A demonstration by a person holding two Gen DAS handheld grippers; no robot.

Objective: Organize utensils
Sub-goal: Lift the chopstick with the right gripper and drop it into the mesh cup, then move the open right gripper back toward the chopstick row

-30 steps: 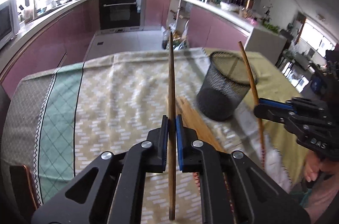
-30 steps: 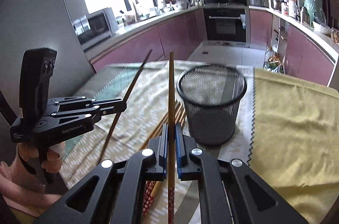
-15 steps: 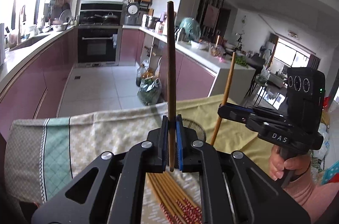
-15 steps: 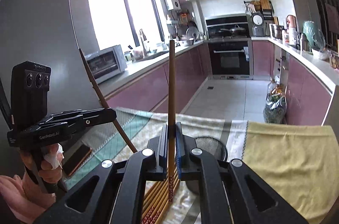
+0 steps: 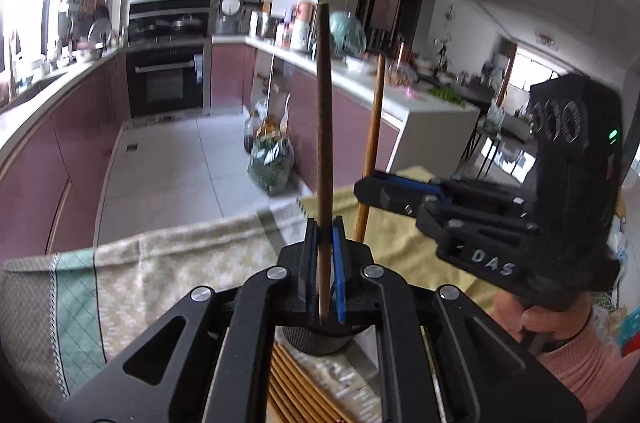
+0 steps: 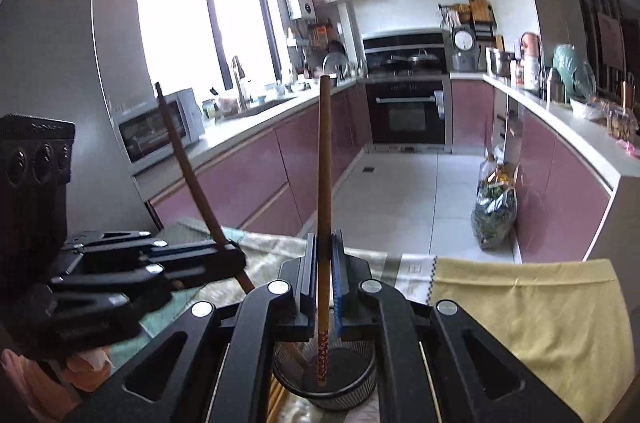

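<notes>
My left gripper (image 5: pixel 325 263) is shut on a dark wooden chopstick (image 5: pixel 323 111) held upright. Its lower end points down over the black mesh cup (image 5: pixel 320 341). My right gripper (image 6: pixel 323 283) is shut on a lighter chopstick (image 6: pixel 324 163), also upright. That chopstick's red patterned end (image 6: pixel 321 359) hangs inside the mesh cup (image 6: pixel 344 387). Each gripper shows in the other's view, the right one (image 5: pixel 370 189) beside the left, the left one (image 6: pixel 234 257) to the left of the right. Several more chopsticks (image 5: pixel 296 391) lie on the cloth in front of the cup.
The table carries a patterned cloth (image 5: pixel 168 263) with a green band and a yellow cloth (image 6: pixel 532 307) on the right. Beyond the table edge is the kitchen floor, with a bag of greens (image 5: pixel 272 163), purple cabinets and an oven (image 6: pixel 408 111).
Both grippers have tilted up from looking down at the table to level. The chopsticks now stand upright above the mesh cup, which has dropped under the grippers in both views.
</notes>
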